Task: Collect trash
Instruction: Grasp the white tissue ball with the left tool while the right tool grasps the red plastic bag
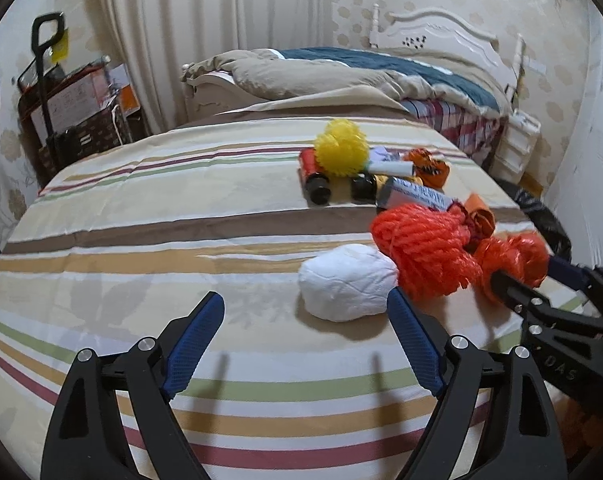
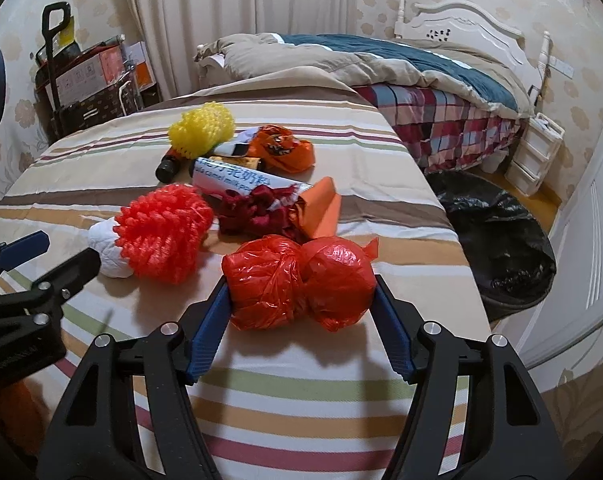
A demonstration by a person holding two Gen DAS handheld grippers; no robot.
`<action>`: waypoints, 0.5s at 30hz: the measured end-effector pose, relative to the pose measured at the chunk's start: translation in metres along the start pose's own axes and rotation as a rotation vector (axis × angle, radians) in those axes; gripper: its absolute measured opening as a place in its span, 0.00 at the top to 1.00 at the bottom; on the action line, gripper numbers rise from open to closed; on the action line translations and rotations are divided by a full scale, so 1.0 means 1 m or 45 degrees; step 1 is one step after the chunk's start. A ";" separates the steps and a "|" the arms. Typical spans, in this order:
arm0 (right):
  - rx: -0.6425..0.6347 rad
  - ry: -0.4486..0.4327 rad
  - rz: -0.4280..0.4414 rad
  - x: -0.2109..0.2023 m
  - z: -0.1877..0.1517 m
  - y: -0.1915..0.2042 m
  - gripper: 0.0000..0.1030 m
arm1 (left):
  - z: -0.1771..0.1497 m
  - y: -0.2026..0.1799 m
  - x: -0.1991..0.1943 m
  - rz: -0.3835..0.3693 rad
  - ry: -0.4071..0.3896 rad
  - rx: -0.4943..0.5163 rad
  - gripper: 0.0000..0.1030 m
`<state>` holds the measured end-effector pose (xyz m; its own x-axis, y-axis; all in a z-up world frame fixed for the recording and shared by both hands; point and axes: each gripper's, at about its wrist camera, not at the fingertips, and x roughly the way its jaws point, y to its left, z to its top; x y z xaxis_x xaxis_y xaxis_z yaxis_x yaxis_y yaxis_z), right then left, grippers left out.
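- Left wrist view: the left gripper (image 1: 305,306) hovers over the striped cloth (image 1: 149,208) with its jaws spread wide and nothing between them.
- A white paper wad (image 1: 347,282) lies just ahead, right beside the tip of the gripper's right-hand finger; whether they touch is unclear.
- The wad rests against a red foam net (image 1: 421,246); further back lie a yellow foam net (image 1: 341,148), dark bottles and a printed packet.
- The right gripper (image 1: 541,280) comes in from the right edge around a red plastic bag (image 1: 513,256).
- Right wrist view: the right gripper (image 2: 301,300) has its jaws about half open, one on each side of the knotted red plastic bag (image 2: 299,282), both pads at the bag's sides; no earlier frame shows a firm squeeze, and the bag sits on the cloth.
- A black-lined trash bin (image 2: 497,240) stands on the floor to the right of the table.
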<state>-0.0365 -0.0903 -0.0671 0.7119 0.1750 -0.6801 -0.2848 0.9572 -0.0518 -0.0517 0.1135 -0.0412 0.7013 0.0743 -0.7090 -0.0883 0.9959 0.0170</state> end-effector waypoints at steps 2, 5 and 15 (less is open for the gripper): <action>0.013 -0.001 0.004 0.000 -0.001 -0.004 0.36 | 0.002 -0.005 0.005 0.017 0.011 0.024 0.19; 0.025 -0.006 0.011 -0.001 -0.002 -0.007 0.36 | 0.003 -0.009 0.012 0.035 0.029 0.041 0.19; 0.059 -0.004 0.043 0.001 -0.004 -0.014 0.35 | 0.009 -0.006 0.028 -0.019 0.094 0.023 0.37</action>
<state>-0.0343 -0.1044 -0.0695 0.7046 0.2078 -0.6785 -0.2785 0.9604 0.0049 -0.0256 0.1103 -0.0548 0.6486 0.0562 -0.7591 -0.0651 0.9977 0.0182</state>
